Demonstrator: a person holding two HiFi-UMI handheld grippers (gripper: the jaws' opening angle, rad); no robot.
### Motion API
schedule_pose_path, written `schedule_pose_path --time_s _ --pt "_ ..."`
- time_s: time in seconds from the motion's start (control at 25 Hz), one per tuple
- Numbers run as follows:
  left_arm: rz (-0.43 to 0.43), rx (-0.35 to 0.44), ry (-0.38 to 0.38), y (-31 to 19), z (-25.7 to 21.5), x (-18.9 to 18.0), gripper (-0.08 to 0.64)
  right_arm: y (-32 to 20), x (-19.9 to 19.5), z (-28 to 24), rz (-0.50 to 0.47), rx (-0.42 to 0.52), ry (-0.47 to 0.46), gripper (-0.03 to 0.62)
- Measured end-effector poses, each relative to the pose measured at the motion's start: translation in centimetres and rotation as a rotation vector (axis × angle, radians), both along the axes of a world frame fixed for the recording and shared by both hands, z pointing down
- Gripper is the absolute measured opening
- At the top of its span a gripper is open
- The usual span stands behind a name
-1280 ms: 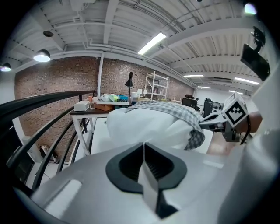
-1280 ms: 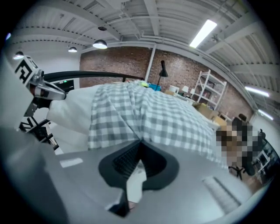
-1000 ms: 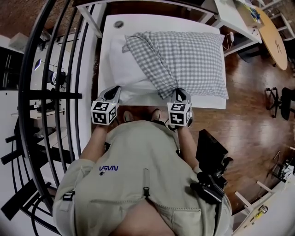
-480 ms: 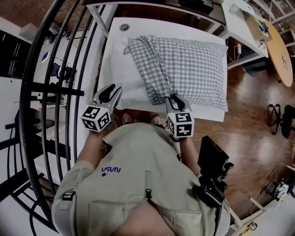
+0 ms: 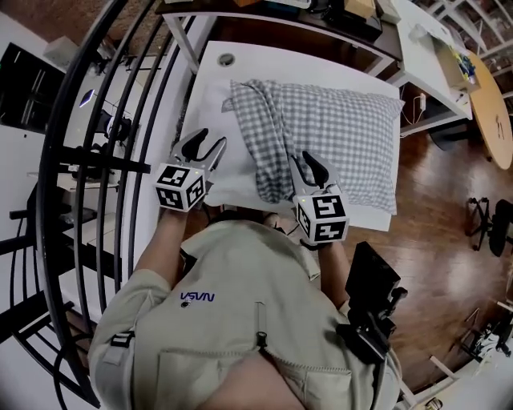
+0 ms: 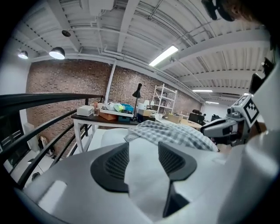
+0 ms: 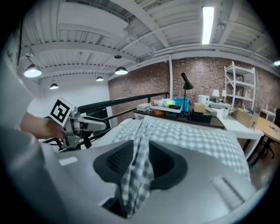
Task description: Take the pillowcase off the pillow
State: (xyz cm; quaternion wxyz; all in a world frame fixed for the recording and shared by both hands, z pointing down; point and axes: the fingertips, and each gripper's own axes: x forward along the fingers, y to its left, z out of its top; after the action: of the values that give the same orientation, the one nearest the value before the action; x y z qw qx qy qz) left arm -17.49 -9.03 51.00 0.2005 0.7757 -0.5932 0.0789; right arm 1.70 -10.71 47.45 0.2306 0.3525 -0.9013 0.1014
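A pillow in a grey-and-white checked pillowcase (image 5: 337,128) lies on a white table (image 5: 248,58). The case is bunched back, baring the white pillow (image 5: 215,112) at the left. My left gripper (image 5: 210,142) is over the bare pillow's near corner. Its jaws are opening, and a fold of white pillow (image 6: 142,175) lies loose between them. My right gripper (image 5: 309,164) is at the near end of the bunched case. Its jaws are opening too, with a strip of checked cloth (image 7: 136,175) draped through the gap and not pinched.
A black curved railing (image 5: 104,120) runs along the left. A cluttered desk (image 5: 353,12) stands behind the table, and a round wooden table (image 5: 489,88) is at the far right. Black equipment (image 5: 373,280) sits on the wooden floor at my right.
Both grippers have gone from shut to spread jaws, letting go of the white pillow corner and the checked cloth. Both hands have shifted slightly farther over the table.
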Motion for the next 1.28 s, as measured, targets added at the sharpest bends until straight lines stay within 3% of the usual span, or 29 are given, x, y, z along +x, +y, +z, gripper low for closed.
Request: schedule_pose_path --time_s 0.24,0.48,0.6,0.72,0.8,0.88,0.96,1.04,1.16,1.28 --pt "0.047 0.003 -0.007 -5.1 0.4 -1.7 0.221 -4.9 -3.9 -2.7 0.029 0.065 0.051 0.122" --pt "0.003 -0.067 0.009 -9.4 2.4 -3.6 0.224 -10.0 -8.0 -2.7 0.003 0.096 0.109 0.14" --pt "-0.016 -0.115 0.088 -11.4 3.8 -3.1 0.344 -12.3 -10.2 -1.0 -0.054 0.051 0.158 0.165" --pt "0.001 -0.18 0.105 -11.6 5.5 -1.9 0.346 -13.7 -11.8 1.5 -0.122 -0.009 0.235 0.213" --pt "0.019 -0.181 0.091 -11.2 5.4 -1.3 0.273 -14.6 -12.4 3.2 -0.151 -0.027 0.296 0.218" --pt "0.039 -0.154 0.06 -10.7 4.7 -0.7 0.126 -15.3 -12.8 4.5 -0.174 -0.027 0.369 0.216" --pt "0.055 -0.119 0.014 -10.4 3.9 -0.2 0.047 -15.6 -12.6 4.9 -0.176 0.005 0.441 0.13" --pt "0.062 -0.076 -0.038 -9.9 2.9 -0.1 0.027 -16.1 -12.4 4.7 -0.146 0.038 0.46 0.021" --pt "0.043 0.011 -0.107 -8.5 0.6 -0.7 0.023 -17.1 -11.6 3.1 -0.072 0.066 0.416 0.013" --pt "-0.005 0.096 -0.114 -7.2 -1.9 -1.6 0.023 -19.2 -9.0 1.3 0.037 0.083 0.374 0.012"
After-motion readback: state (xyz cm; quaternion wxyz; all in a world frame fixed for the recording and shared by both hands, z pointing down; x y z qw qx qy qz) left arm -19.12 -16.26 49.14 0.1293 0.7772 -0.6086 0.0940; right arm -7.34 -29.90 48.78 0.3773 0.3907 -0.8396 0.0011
